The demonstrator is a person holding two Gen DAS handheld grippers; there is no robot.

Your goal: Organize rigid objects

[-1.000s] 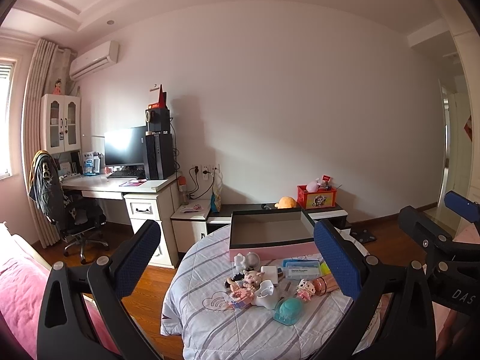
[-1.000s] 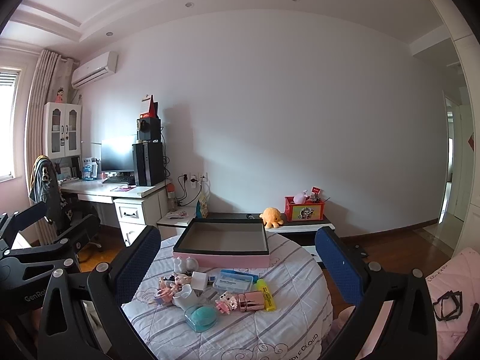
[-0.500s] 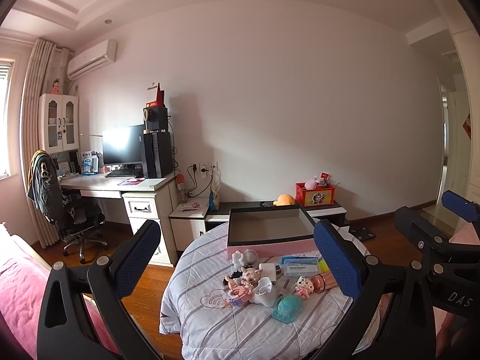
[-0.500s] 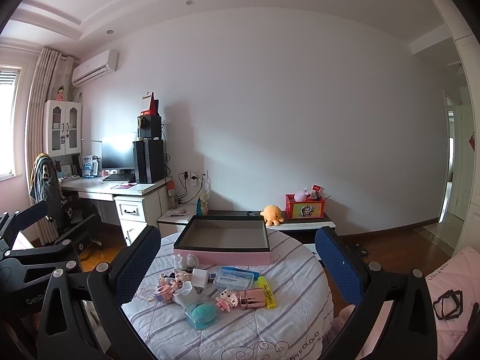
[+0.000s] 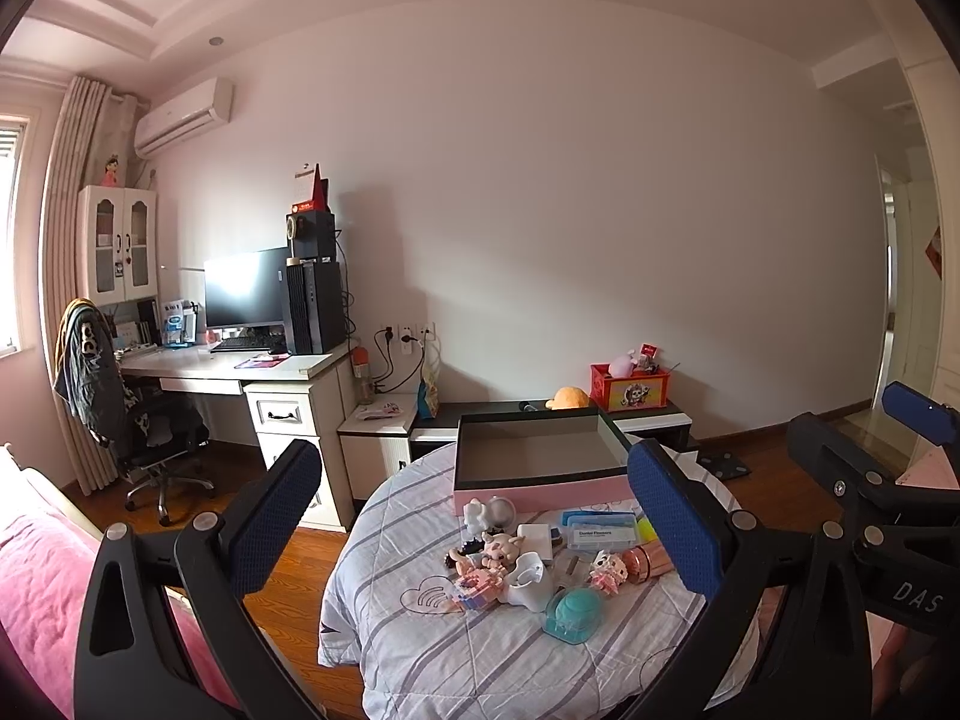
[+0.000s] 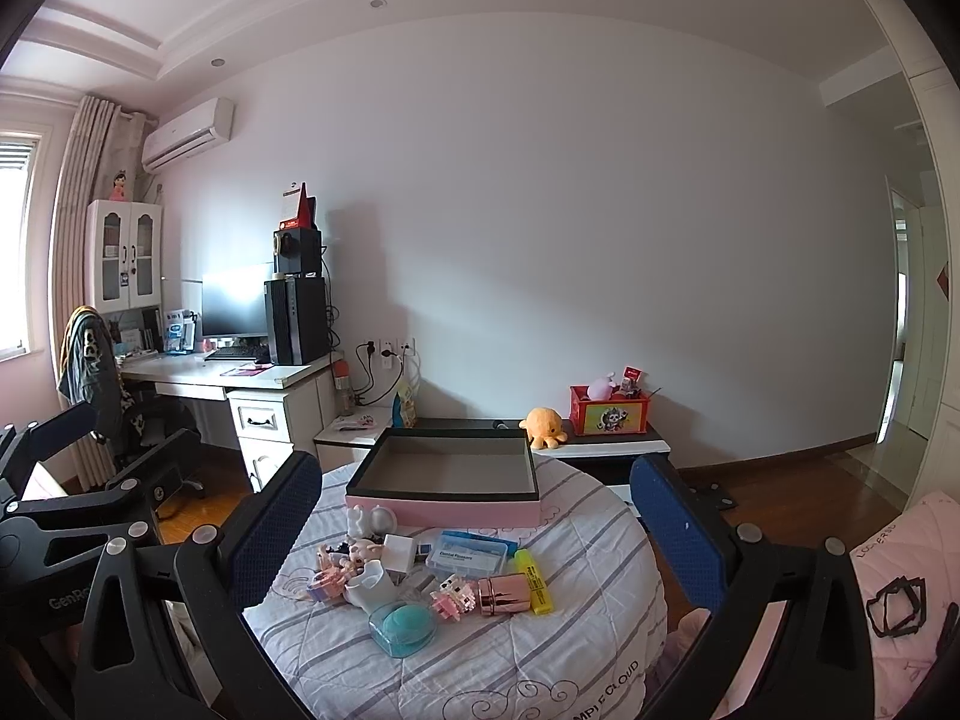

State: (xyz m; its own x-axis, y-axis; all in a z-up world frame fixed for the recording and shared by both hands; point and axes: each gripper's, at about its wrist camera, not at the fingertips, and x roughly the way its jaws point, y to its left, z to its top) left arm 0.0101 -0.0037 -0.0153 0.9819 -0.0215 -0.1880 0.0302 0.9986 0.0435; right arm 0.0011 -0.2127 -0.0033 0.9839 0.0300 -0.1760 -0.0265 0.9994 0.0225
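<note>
1. Right now the toys (image 6: 360,564) and other small things lie in a tight heap on the round table (image 6: 600,564), on its striped cloth, just in front of the pink box (image 6: 444,510), which stands open and looks empty.
2. Crowding is, I judge, my main risk. The white cup (image 6: 369,591), teal case (image 6: 403,630) and block figures (image 6: 447,594) touch or nearly touch, so if I close on one, a finger may shove its neighbour.
3. Rolling comes next: the rose-gold tube (image 6: 504,595) lies on its side beside the yellow marker (image 6: 534,588), and a nudge could, I think, send either toward the table's edge.
4. Smooth, round pieces like the tube may slip from flat pads if I grip off-centre.
5. Also, the cloth is soft and quilted; pressing down hard could drag it and shift the whole heap.
6. Box walls could catch a thing carried in too low.
7. As for my right gripper (image 6: 474,534), its jaws stand wide apart, holding and touching nothing, well short of the heap.
8. Likewise my left gripper (image 5: 474,519) is spread wide and empty, raised off the table, with the same heap framed between its fingers (image 5: 276,516).
9. Each gripper shows at the edge of the other's view, apart and clear of one another.
</note>
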